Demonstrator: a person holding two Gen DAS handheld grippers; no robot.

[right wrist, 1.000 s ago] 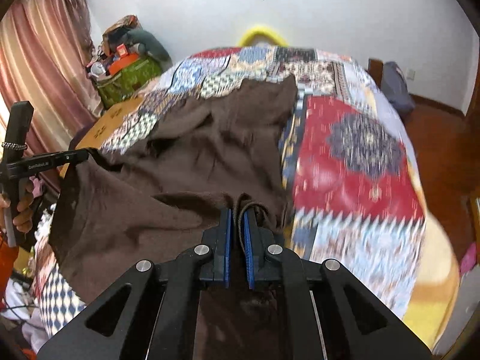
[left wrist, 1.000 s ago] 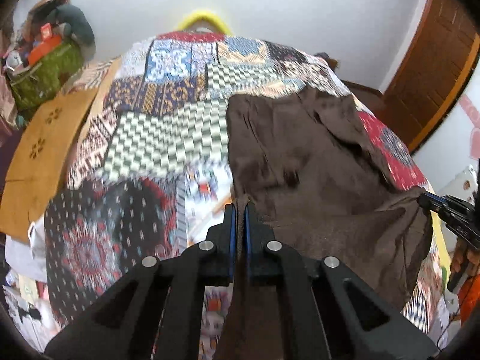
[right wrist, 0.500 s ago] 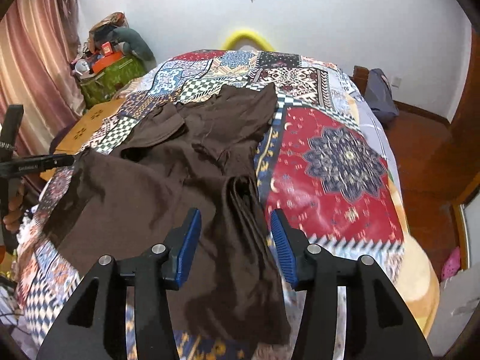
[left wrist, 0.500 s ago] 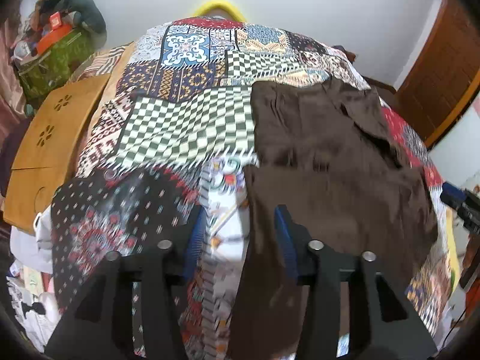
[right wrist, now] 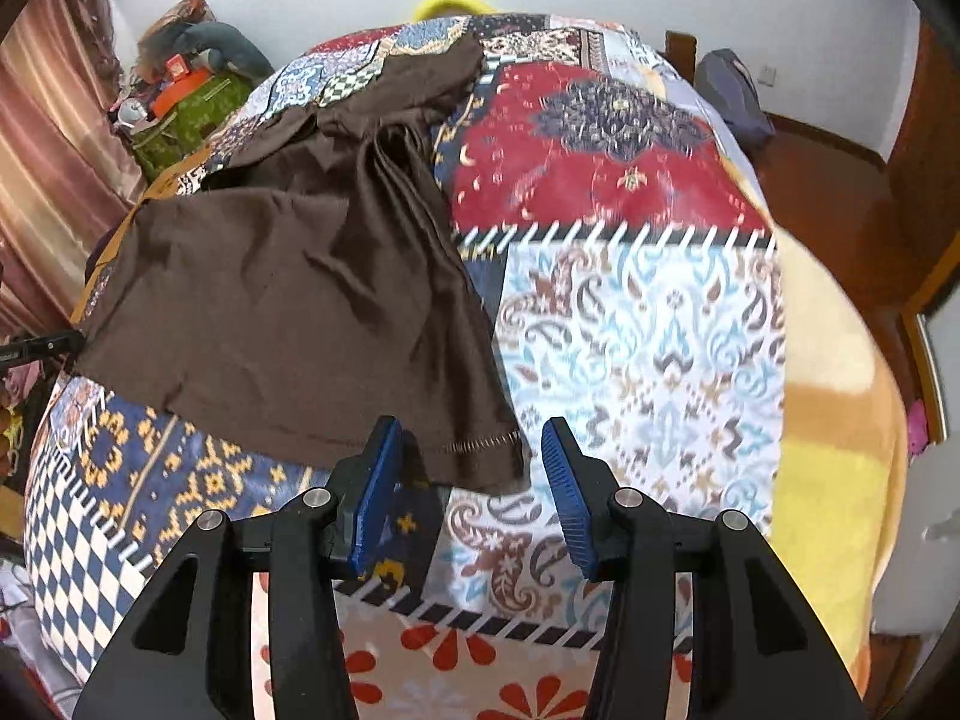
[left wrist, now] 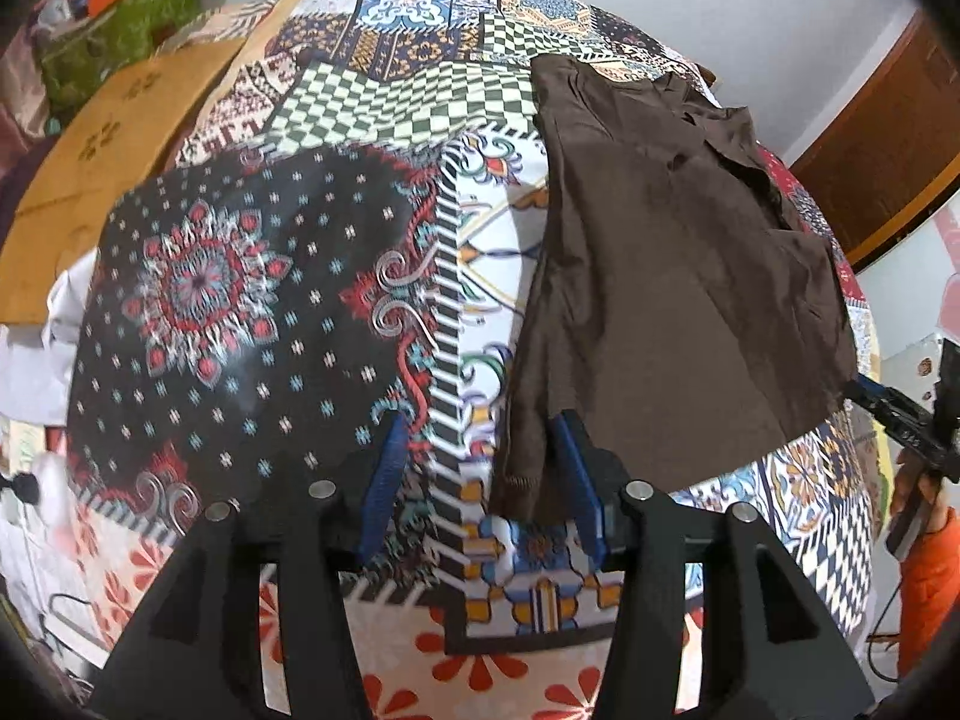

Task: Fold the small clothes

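A dark brown garment lies spread on the patchwork bedspread; its near hem hangs toward the bed's front edge. My left gripper is open, and the garment's near left corner lies between its blue pads. In the right wrist view the garment lies left of centre. My right gripper is open, with the stitched hem corner just ahead between its pads. The right gripper's tip also shows at the far right of the left wrist view.
A wooden board and a green bag with clutter sit left of the bed. A brown door is at the right. A dark bag lies on the wooden floor right of the bed. The yellow blanket edge hangs on the right.
Both grippers opened and let go of the garment, then pulled back toward the bed's front edge. The garment dropped flat onto the bedspread.
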